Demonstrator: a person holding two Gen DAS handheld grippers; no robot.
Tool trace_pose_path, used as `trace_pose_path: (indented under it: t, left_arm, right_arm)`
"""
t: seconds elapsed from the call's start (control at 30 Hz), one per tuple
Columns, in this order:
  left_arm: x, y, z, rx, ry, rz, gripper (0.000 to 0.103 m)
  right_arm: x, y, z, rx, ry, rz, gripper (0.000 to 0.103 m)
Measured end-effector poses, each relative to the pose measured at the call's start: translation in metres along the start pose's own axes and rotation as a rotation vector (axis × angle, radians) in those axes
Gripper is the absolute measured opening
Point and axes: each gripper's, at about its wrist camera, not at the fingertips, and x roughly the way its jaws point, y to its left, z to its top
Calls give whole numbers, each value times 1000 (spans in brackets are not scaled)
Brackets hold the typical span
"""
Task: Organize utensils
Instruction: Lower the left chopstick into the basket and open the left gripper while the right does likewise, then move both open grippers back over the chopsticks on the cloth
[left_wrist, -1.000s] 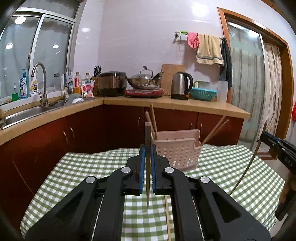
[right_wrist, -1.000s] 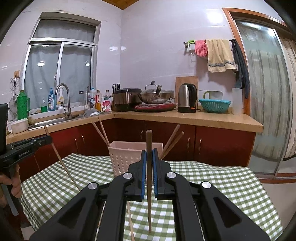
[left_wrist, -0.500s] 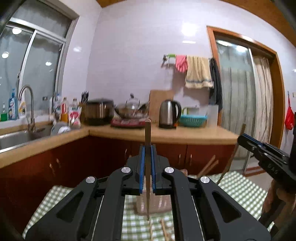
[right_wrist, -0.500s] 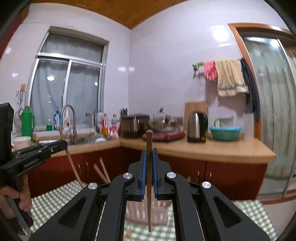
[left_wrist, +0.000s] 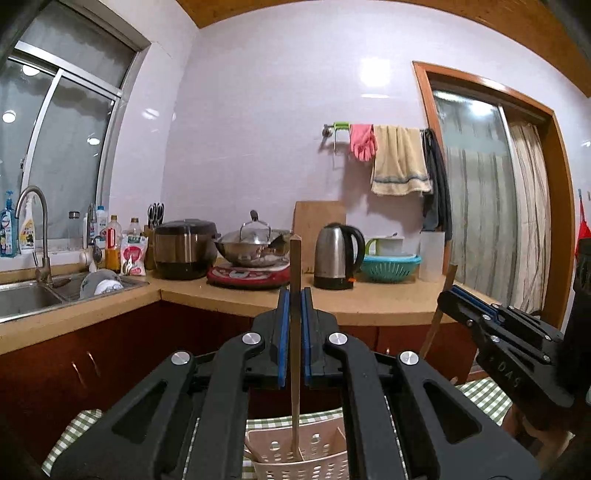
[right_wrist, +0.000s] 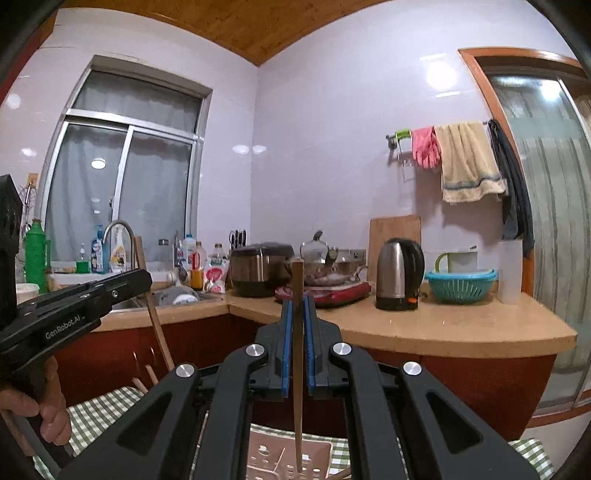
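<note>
My left gripper is shut on a wooden chopstick held upright, its lower end down inside the pale slotted utensil basket on the checked table. My right gripper is shut on another upright chopstick, its lower end over the same basket. Each gripper shows in the other's view: the right one with its chopstick, the left one with its chopstick. Other chopstick ends stick up by the basket.
A green checked tablecloth covers the table. Behind it runs a wooden counter with a kettle, a wok, a rice cooker, a teal colander and a sink. A hand holds the left gripper.
Both grippers have risen and moved in over the basket with their chopsticks held upright. The basket has dropped to the bottom of both views and the chopstick ends now reach into or over it.
</note>
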Motion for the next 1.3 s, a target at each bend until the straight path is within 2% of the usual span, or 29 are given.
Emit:
trace_pose_path:
  t: [0.27,0.5,0.57,0.63,0.67,0.7,0.77,0.83,0.9,0.97,1.03,1.3]
  left_arm:
    - [31,10,-42,-23,67,16,6]
    - [45,14,-63,-35,119,11,6]
    - [48,15,-68,-35,130,16,14]
    - [48,15,-72,-33,138,21,36]
    - [49,15,-72,-33,137,23,40]
    - [49,15,-72,-33,137,24,44]
    - [49,14,-73,-28,144,22,46]
    - [47,14,-72,-20,146,25,56]
    - [41,14,-70,-23,143,25,61]
    - [36,15,-68,-30,141,20,64]
    - [31,14,-64,-31,137,21,70]
    - [-10,9,-55,-2,103,63,76]
  right_arm:
    - [25,-6,-35,29,83,-1,7]
    - [38,-6,-57,44,150,4,7]
    - [42,-6,-63,43,173,8,7]
    - [45,-4,-68,38,195,10,7]
    - [45,-4,-69,34,199,6,11]
    - [45,-2,-70,30,207,7,19]
    - [44,1,-69,22,207,8,31]
    - [40,6,-67,-4,195,-5,40]
    - [36,10,-63,-32,180,-22,51]
    - [28,13,-58,-48,164,-35,53]
    - [22,13,-53,-45,161,-40,54]
    - [-15,8,-41,-11,144,-62,55]
